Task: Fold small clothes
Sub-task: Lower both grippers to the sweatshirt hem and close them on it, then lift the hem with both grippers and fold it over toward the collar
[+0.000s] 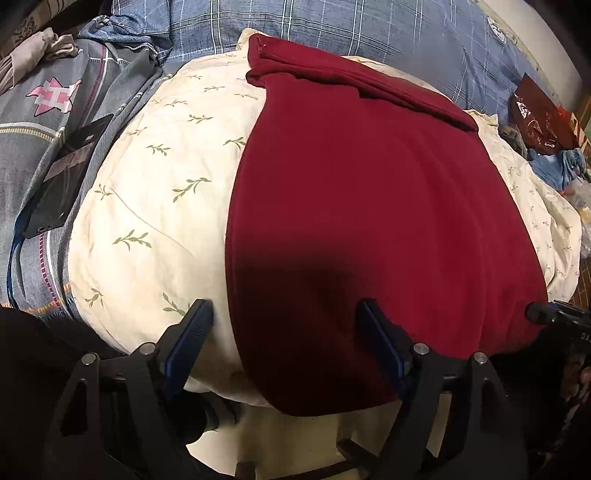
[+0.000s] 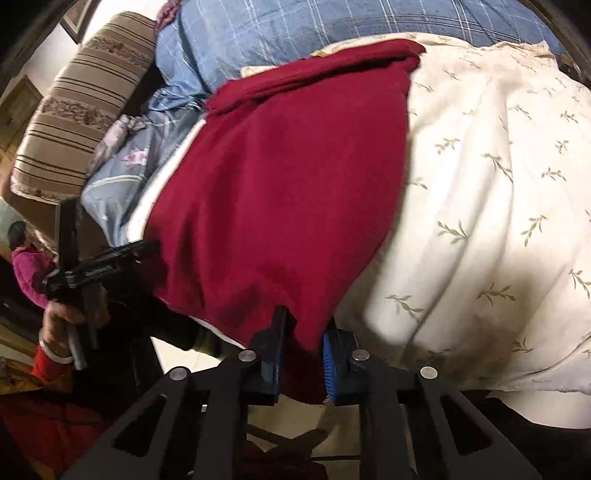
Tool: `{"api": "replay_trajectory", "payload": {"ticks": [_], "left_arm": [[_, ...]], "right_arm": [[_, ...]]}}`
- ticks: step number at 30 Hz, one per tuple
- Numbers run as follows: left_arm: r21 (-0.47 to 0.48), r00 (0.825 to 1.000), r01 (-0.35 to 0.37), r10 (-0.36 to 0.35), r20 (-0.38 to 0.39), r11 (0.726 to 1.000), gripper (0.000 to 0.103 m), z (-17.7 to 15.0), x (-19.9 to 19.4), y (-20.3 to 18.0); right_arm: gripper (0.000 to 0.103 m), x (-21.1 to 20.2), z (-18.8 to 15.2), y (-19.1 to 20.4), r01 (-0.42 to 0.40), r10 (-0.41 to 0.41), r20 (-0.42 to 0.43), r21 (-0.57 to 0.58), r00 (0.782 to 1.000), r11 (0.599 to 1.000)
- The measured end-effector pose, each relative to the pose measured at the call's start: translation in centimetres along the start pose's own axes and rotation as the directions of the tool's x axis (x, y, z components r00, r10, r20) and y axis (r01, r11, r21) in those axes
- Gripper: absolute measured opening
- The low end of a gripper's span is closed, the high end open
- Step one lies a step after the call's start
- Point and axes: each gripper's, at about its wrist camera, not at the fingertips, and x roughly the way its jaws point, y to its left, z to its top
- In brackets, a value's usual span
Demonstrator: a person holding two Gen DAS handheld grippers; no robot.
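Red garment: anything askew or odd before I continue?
The red garment lies mostly flat on the cream pillow, but its far end is bunched into a slanted roll. The right gripper pinches the near hem; the left gripper is open.

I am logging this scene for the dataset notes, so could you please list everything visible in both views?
red garment: one, dark red, spread on the cream pillow, far end folded over
cream pillow: one, cream with green sprigs, under the garment
blue plaid bedding: one, blue, behind the pillow
grey patterned quilt: one, grey with a pink motif, left of the pillow
phone: one, black, lying on the quilt
striped cushion: one, brown and beige, far left in the right wrist view
left hand-held gripper: one, black with blue pads, open over the garment's near left edge
right hand-held gripper: one, black with blue pads, shut on the garment's near edge
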Motion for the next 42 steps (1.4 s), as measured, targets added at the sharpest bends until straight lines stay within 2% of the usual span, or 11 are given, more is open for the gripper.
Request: {"api": "replay_trajectory", "payload": {"ticks": [8, 10, 12, 16, 19, 25, 27, 28, 29, 33, 42], "left_arm": [[-0.009, 1.0, 0.003, -0.003, 0.006, 1.0, 0.081, -0.1, 0.0, 0.0], [-0.014, 1.0, 0.006, -0.006, 0.005, 1.0, 0.081, -0.1, 0.0, 0.1], [-0.02, 1.0, 0.022, -0.022, 0.0, 1.0, 0.081, -0.1, -0.1, 0.2], [-0.028, 1.0, 0.025, -0.024, 0.006, 0.999, 0.062, -0.1, -0.3, 0.3], [-0.029, 1.0, 0.024, -0.023, 0.011, 0.999, 0.047, -0.1, -0.5, 0.3], [-0.038, 1.0, 0.028, -0.027, 0.012, 0.999, 0.04, -0.1, -0.6, 0.5], [-0.037, 0.999, 0.032, -0.032, 0.014, 0.999, 0.028, -0.1, -0.6, 0.4], [-0.045, 0.999, 0.045, -0.045, 0.014, 0.998, 0.014, -0.1, -0.7, 0.5], [-0.06, 0.997, 0.072, -0.072, 0.011, 0.996, 0.009, 0.0, -0.8, 0.8], [-0.095, 0.989, 0.149, -0.148, 0.011, 0.984, 0.008, 0.3, -1.4, 1.5], [-0.078, 0.969, 0.235, -0.227, 0.101, 0.969, 0.007, 3.0, -4.6, 1.0]], "right_arm": [[0.023, 3.2, -0.4, -0.4, -0.064, 0.069, -0.107, 0.048, 0.992, 0.997], [0.023, 3.0, -0.3, -0.1, -0.068, 0.072, -0.101, 0.035, 0.992, 0.997], [0.017, 2.0, 0.0, 0.3, -0.104, 0.106, -0.069, 0.023, 0.992, 0.994], [0.015, 0.2, 0.5, 0.9, -0.133, 0.133, -0.001, -0.01, 0.991, 0.991], [0.015, 1.1, 0.3, 1.1, -0.112, 0.111, -0.026, -0.012, 0.993, 0.994], [0.019, 2.4, 0.4, 1.1, -0.099, 0.099, -0.057, -0.009, 0.993, 0.995], [0.019, 2.8, 0.5, 1.1, -0.092, 0.091, -0.069, -0.015, 0.993, 0.996], [0.019, 2.8, 0.6, 1.2, -0.09, 0.089, -0.069, -0.015, 0.994, 0.996], [0.018, 2.7, 0.7, 1.2, -0.096, 0.095, -0.062, -0.011, 0.994, 0.995], [0.013, 0.4, 1.5, 1.3, -0.174, 0.174, 0.021, 0.011, 0.985, 0.985], [0.013, -3.0, 4.4, 2.4, -0.185, 0.187, 0.161, -0.027, 0.969, 0.982]]}}
